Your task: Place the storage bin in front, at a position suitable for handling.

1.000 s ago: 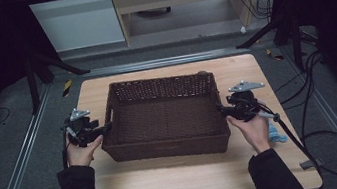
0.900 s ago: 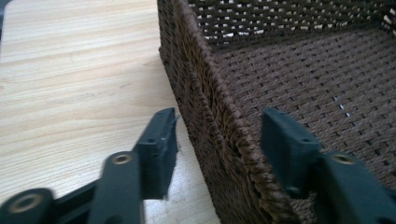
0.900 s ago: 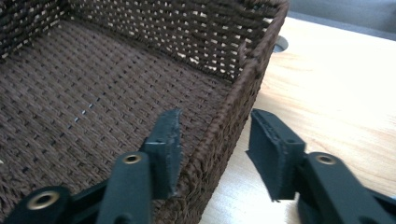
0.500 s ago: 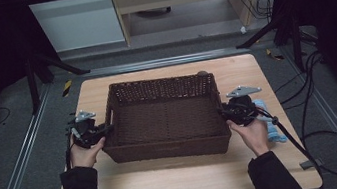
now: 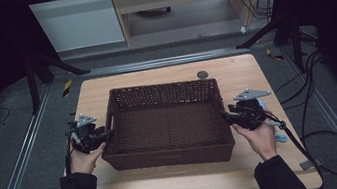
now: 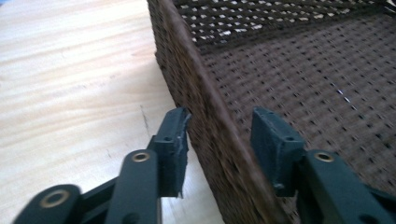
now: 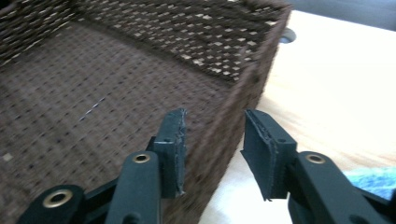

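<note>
A dark brown wicker basket (image 5: 161,86) stands with nothing in it on the wooden table (image 5: 170,187). My left gripper (image 5: 106,134) is at its left end. In the left gripper view the jaws (image 6: 223,135) straddle the basket's wall (image 6: 187,70), and there is a gap on the inner side. My right gripper (image 5: 225,115) straddles the right wall (image 7: 252,70) the same way, with its outer pad (image 7: 261,149) clear of the weave. Both pairs of jaws have just been opening with the wall between them.
A blue cloth (image 5: 278,133) lies on the table by my right hand. A small grey disc (image 5: 202,74) is set in the tabletop behind the basket. Metal rails run along both sides of the table, and cables (image 5: 308,99) trail on the floor at the right.
The basket and both grippers have shifted a little toward the near edge of the table. The hands remain at the basket's two ends.
</note>
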Demonstrator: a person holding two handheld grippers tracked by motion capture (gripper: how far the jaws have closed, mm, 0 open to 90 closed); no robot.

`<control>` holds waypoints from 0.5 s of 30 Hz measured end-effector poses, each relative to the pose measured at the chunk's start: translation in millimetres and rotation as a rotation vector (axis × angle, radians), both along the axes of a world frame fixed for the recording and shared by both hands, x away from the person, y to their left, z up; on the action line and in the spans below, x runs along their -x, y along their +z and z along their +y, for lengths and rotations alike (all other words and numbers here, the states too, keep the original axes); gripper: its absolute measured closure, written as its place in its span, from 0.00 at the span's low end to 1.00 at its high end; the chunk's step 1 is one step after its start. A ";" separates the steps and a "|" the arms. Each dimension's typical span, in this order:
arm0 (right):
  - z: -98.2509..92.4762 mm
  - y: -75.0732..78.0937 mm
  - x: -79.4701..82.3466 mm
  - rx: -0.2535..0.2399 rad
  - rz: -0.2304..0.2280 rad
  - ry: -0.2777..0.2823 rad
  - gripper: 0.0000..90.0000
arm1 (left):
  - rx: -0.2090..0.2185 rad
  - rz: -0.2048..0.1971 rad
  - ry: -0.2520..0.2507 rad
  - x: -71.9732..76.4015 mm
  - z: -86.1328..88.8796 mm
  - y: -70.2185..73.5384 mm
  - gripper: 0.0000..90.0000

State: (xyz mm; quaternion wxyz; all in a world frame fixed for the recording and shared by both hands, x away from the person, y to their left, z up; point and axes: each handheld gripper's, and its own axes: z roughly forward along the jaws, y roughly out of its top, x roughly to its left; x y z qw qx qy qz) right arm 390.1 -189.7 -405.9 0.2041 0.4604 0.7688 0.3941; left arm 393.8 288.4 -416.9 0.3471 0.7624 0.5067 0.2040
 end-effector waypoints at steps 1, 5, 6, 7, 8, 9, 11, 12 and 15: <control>-0.7 -0.3 -3.6 -0.001 0.001 -0.006 0.63 | 0.003 0.003 -0.002 -3.5 -0.5 -0.2 0.61; 0.7 -4.7 -16.3 -0.008 0.008 -0.015 0.61 | 0.010 0.036 -0.016 -16.4 0.7 -4.8 0.64; 1.6 -6.0 -18.1 -0.009 0.006 -0.016 0.61 | 0.028 0.041 -0.020 -17.6 1.9 -5.8 0.65; 2.4 -7.3 -19.5 -0.009 0.006 -0.017 0.62 | 0.032 0.048 -0.025 -18.1 2.6 -7.0 0.65; 3.3 -8.7 -20.6 -0.012 0.010 -0.015 0.63 | 0.048 0.052 -0.036 -18.0 2.7 -7.9 0.68; 4.4 -10.2 -21.3 -0.013 0.013 -0.011 0.65 | 0.053 0.053 -0.044 -17.5 2.5 -7.7 0.71; 7.4 -12.5 -21.0 -0.011 0.021 -0.001 0.68 | 0.023 0.043 -0.041 -15.4 0.0 -6.5 0.74; 8.5 -13.0 -20.3 -0.010 0.022 -0.009 0.69 | 0.015 0.042 -0.038 -14.1 -1.0 -6.2 0.75; 9.3 -13.5 -17.9 -0.027 0.030 -0.026 0.72 | 0.010 0.043 -0.029 -8.5 -1.8 -5.8 0.75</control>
